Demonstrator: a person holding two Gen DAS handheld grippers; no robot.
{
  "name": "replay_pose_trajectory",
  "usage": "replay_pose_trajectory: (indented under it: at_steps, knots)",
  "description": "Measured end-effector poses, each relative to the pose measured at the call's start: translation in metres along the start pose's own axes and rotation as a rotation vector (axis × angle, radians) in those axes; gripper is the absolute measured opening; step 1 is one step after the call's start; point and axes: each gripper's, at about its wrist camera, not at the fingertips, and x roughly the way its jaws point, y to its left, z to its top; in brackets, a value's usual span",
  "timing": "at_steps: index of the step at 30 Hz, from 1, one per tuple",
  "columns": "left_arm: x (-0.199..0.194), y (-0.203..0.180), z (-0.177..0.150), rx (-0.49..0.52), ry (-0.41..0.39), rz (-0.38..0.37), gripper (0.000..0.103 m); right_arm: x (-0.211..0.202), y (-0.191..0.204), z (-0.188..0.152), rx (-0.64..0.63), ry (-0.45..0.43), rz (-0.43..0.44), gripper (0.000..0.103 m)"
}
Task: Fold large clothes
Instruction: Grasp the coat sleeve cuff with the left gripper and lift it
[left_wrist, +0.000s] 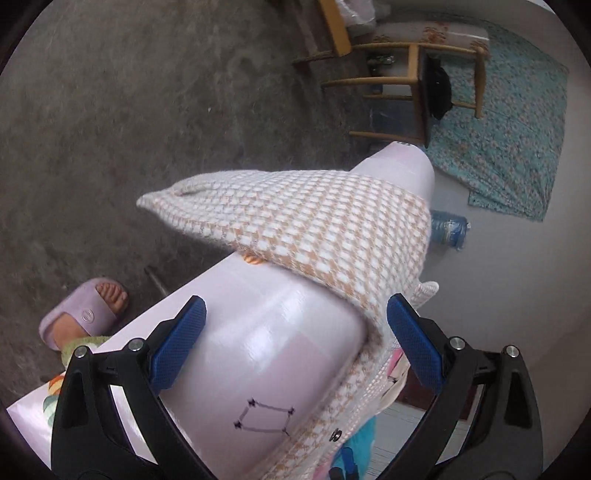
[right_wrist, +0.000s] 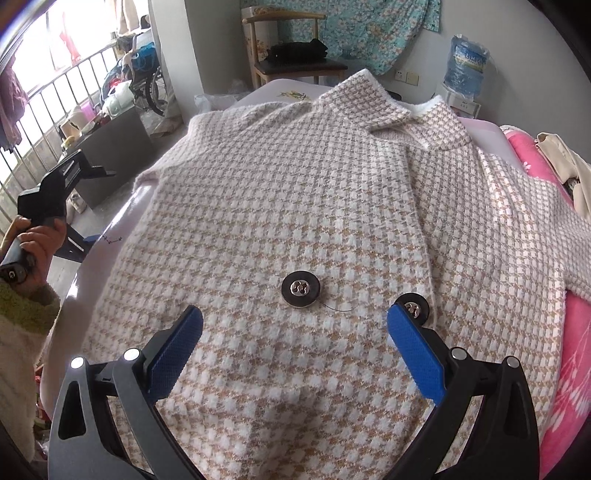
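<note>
A white and tan houndstooth coat (right_wrist: 295, 192) lies front up on a pale pink sheet (right_wrist: 110, 251), collar (right_wrist: 402, 110) at the far end. Two black buttons (right_wrist: 300, 288) sit on its front. My right gripper (right_wrist: 295, 332) is open and empty, low over the coat's front near the buttons. My left gripper (left_wrist: 295, 332) is open and empty above the bed's edge; a fold of the coat (left_wrist: 303, 221) hangs over that edge just beyond its fingertips. The left gripper's body (right_wrist: 55, 188) shows at the left of the right wrist view, held in a hand.
A pink floral blanket (right_wrist: 569, 354) lies right of the coat. A wooden chair (right_wrist: 291, 59) with dark cloth stands beyond the bed, a water bottle (right_wrist: 465, 62) by the wall. The person's slippered foot (left_wrist: 85, 314) stands on the grey floor (left_wrist: 129, 129) beside the bed.
</note>
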Motion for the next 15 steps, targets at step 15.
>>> replay_pose_trajectory:
  at_steps: [15]
  knots:
    - [0.089,0.062,0.063,-0.321,0.170,-0.123,0.074,0.019,0.020,0.015,-0.020,0.027,-0.039,0.098]
